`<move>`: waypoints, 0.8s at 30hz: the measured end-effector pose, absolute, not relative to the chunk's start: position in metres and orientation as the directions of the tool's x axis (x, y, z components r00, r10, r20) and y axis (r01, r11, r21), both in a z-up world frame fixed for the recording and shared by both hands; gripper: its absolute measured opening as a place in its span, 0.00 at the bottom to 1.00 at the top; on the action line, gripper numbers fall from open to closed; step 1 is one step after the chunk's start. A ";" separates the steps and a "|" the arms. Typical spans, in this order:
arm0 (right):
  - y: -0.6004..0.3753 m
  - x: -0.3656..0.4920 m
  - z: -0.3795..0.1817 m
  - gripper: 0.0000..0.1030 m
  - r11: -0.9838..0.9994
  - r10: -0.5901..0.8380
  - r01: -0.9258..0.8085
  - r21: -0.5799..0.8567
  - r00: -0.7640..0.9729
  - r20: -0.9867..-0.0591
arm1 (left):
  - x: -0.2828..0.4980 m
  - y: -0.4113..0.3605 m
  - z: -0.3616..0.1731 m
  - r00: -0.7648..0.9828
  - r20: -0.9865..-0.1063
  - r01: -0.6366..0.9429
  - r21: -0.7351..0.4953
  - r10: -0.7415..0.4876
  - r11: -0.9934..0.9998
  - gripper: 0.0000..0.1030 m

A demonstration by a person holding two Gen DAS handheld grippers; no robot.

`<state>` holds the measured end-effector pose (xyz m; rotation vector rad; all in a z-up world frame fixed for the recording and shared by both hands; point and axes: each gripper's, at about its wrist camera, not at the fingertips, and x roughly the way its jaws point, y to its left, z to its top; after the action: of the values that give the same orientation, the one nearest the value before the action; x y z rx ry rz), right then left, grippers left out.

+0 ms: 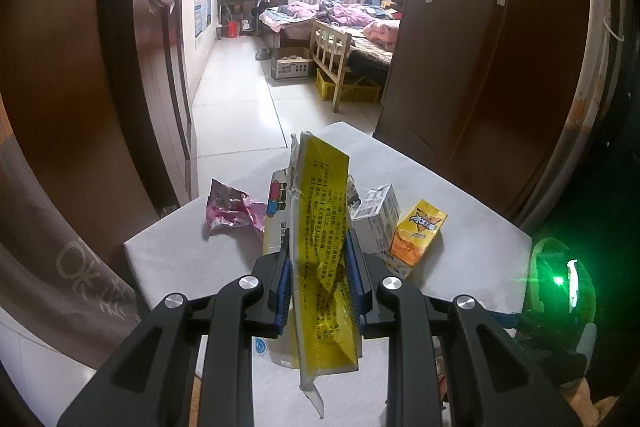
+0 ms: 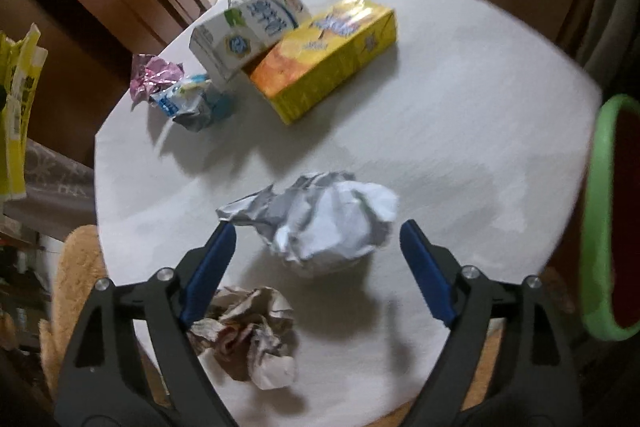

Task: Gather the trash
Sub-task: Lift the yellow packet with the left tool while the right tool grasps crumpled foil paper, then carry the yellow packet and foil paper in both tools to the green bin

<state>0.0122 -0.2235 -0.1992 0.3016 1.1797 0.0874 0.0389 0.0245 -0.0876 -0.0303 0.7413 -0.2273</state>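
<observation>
The left gripper (image 1: 318,259) clamps a yellow wrapper (image 1: 322,227); the right gripper (image 2: 316,239) hangs spread wide around crumpled paper (image 2: 328,223) near the table's (image 2: 460,147) front edge.

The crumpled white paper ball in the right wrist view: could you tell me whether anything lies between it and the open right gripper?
Nothing visible does. The crumpled white paper ball sits just ahead of the open right gripper; the smaller crumpled wad lies nearer the camera, below the fingers.
</observation>
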 end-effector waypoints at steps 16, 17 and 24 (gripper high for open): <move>-0.222 0.000 -0.171 0.35 0.947 0.257 0.049 0.318 0.481 -0.838 | 0.046 0.031 -0.104 0.656 -0.717 0.191 -0.144 -0.235 0.971 0.22; -0.223 -0.001 -0.168 0.35 0.946 0.256 0.050 0.319 0.488 -0.835 | 0.048 0.033 -0.109 0.645 -0.729 0.190 -0.138 -0.229 0.972 0.30; -0.233 -0.008 -0.161 0.35 0.943 0.246 0.072 0.326 0.509 -0.825 | 0.061 0.042 -0.161 0.512 -0.832 0.187 -0.134 -0.213 0.973 0.54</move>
<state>-0.0076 -0.2332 -0.1608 0.3395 1.0367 0.1071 0.0615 0.0425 -0.1611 -0.0287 1.0044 -0.2403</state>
